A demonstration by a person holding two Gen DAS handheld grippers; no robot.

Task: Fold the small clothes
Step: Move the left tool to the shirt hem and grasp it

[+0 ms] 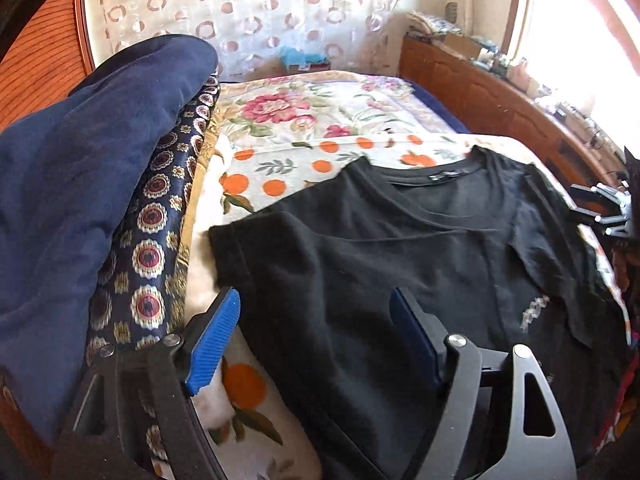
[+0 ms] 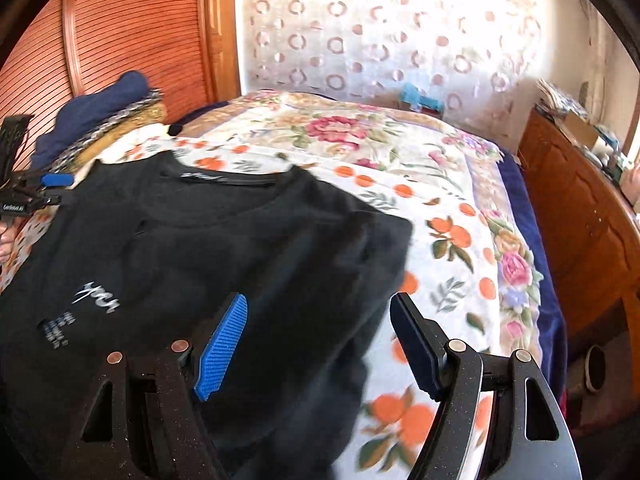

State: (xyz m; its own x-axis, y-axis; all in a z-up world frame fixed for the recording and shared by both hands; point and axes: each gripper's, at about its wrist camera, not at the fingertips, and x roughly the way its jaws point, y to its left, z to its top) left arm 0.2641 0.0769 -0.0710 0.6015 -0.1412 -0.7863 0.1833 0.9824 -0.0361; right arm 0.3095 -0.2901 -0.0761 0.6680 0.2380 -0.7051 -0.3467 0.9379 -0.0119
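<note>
A black T-shirt (image 1: 400, 240) lies spread on the bed, neckline toward the far side, with white lettering (image 2: 96, 300) on its chest. My left gripper (image 1: 314, 296) hangs open just above the shirt's left side. One blue pad (image 1: 212, 344) is over the bedspread and the other is over the black cloth, with nothing pinched between them. My right gripper (image 2: 318, 298) is also open, straddling the right edge of the T-shirt (image 2: 200, 248) without pressing on it. Each gripper shows small at the other view's edge, the right gripper (image 1: 600, 208) and the left gripper (image 2: 48, 188).
The floral and orange-print bedspread (image 1: 320, 120) covers the bed. A navy cloth pile (image 1: 80, 180) on patterned fabric (image 1: 156, 240) rises at the left. A wooden cabinet (image 2: 580, 208) with clutter runs along the right, and a slatted wooden door (image 2: 140, 40) stands behind.
</note>
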